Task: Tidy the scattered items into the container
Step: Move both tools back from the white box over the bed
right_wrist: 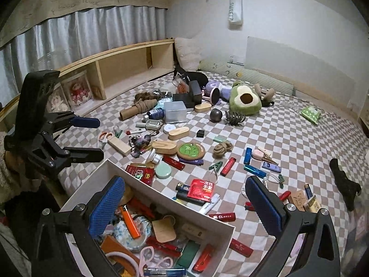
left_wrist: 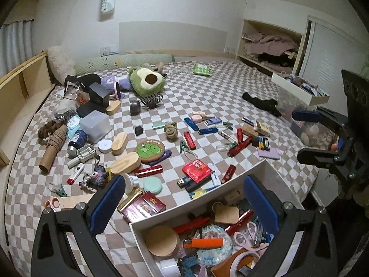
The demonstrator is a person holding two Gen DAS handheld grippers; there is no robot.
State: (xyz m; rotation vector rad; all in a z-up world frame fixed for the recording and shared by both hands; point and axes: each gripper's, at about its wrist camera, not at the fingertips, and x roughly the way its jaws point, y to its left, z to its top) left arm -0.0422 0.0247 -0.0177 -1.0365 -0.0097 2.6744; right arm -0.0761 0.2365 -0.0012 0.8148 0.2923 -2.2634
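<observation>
A white open box (left_wrist: 251, 170) sits at the bed's near edge, holding several items such as an orange lighter (left_wrist: 203, 243), a round wooden lid (left_wrist: 162, 241) and pink scissors (left_wrist: 245, 234). It also shows in the right wrist view (right_wrist: 96, 173). Many small items lie scattered on the checked bedspread (left_wrist: 207, 97): a red packet (left_wrist: 197, 167), red lighters, blue lighters, wooden cases, a frog coaster (left_wrist: 150, 150). My left gripper (left_wrist: 184, 204) is open and empty above the box's near-left corner. My right gripper (right_wrist: 186, 204) is open and empty over the box's far edge.
An avocado plush (left_wrist: 147, 80), a purple plush, a black box and a cardboard tube (left_wrist: 52, 149) lie at the bed's far left. A black sock (left_wrist: 263, 102) and a second white tray (left_wrist: 299, 88) are at the right. A wooden shelf (right_wrist: 120, 69) runs along the bed.
</observation>
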